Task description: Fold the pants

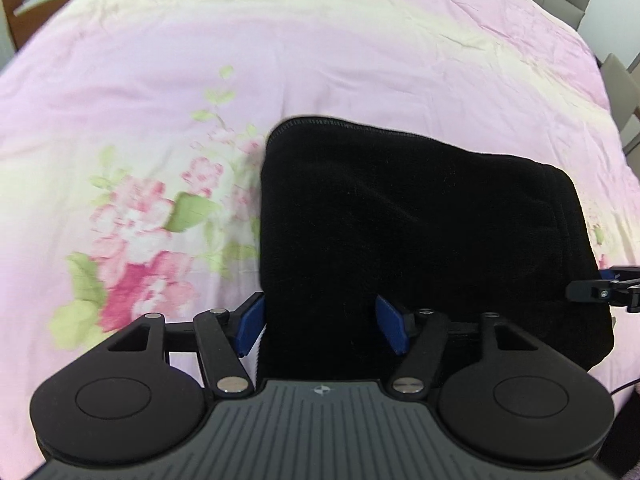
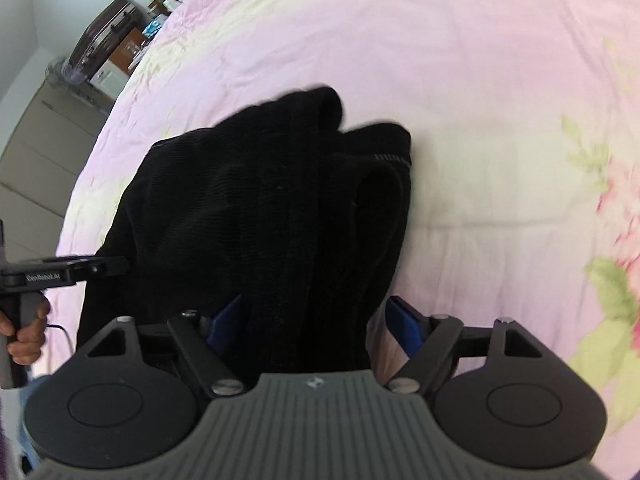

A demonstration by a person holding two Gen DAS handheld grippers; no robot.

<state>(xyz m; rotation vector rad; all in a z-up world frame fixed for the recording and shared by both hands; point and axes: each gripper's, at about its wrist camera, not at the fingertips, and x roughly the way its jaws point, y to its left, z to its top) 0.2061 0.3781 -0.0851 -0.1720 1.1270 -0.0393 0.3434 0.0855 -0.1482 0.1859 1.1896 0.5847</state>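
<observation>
My left gripper (image 1: 320, 326): its blue pads (image 1: 251, 326) stand wide apart. The near edge of the black pants (image 1: 400, 220) lies between them, but I cannot see the pads pressing on it.
My right gripper (image 2: 316, 326): it is wide too. A thick fold of the pants (image 2: 260, 208) lies between the pads. The right pad (image 2: 406, 330) is clear of the cloth, with pink sheet showing in the gap.
Writing: the side of my left gripper (image 2: 64, 274), seen from the right camera, has small white letters. I read them as "GenRobot.AI", but they are tiny.
My hand (image 2: 24, 338): it holds the left gripper's handle.
Pants: folded into a black bundle, lying on the bed just in front of both grippers.
Bedspread (image 1: 160, 80): pink, with red flowers and green leaves.
Far away: a dark suitcase (image 2: 104, 36) beside the bed.
</observation>
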